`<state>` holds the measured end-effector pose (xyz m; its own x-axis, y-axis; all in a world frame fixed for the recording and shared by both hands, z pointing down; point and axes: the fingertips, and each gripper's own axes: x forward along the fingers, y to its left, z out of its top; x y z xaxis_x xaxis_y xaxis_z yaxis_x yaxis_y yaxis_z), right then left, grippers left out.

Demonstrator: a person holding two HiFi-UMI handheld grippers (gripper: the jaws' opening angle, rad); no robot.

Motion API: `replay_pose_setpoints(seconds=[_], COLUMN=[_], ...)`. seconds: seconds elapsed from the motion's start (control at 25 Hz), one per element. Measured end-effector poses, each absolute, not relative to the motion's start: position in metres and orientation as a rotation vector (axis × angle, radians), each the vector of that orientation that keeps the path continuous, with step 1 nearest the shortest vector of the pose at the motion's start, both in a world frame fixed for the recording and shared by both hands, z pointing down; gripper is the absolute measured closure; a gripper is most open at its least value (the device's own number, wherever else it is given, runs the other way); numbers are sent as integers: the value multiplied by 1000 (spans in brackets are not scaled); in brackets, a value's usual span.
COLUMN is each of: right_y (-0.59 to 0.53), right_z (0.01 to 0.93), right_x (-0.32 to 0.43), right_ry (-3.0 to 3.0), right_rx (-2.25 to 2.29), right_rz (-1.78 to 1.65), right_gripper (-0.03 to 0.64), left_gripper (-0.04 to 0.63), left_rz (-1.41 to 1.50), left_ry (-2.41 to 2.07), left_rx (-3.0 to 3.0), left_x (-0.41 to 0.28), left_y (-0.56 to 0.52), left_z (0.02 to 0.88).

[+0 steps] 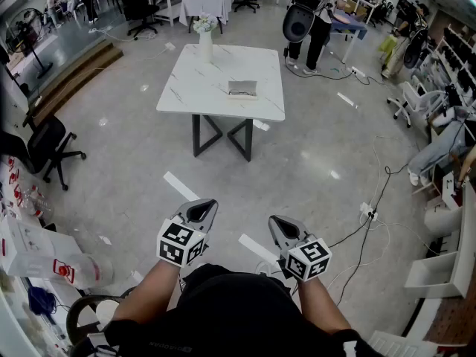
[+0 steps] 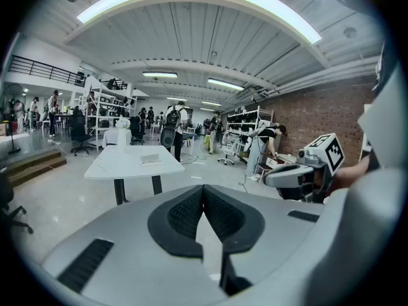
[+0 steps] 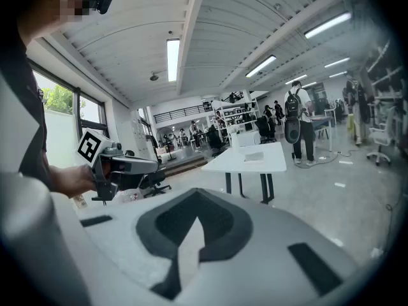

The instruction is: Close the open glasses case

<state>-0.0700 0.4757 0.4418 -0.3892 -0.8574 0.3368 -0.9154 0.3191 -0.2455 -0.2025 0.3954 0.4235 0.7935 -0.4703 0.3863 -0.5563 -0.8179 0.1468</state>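
Left gripper jaws pressed together, nothing between; right gripper jaws likewise meeting at tips, empty; both low, side by side, close to person's body. Glasses case well ahead of both, on near half of white table; vase beyond case, leftward; grey floor with white tape strips between grippers and table; office chair far left of left gripper.

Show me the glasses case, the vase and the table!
glasses case (image 1: 242, 88): head view, its grey middle.
vase (image 1: 206, 47): head view, its white body, below the flowers.
table (image 1: 195, 82): head view, bare white top left of the case.
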Motion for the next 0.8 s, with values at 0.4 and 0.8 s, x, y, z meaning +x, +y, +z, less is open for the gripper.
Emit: replay_pose_setpoints(seconds=[0.4,0.8], right_y=[476,468], right_z=[443,437], right_x=[-79,-92], right_ry=[-2438,-2453], right_rx=[1636,1672], right_rz=[591,607], right_gripper=[617,615], left_gripper=[591,591], left_rz=[488,448], left_ry=[-793,-772], left_rx=[2734,2725], left_x=[-209,-221], left_y=[398,391], left_z=[424,416])
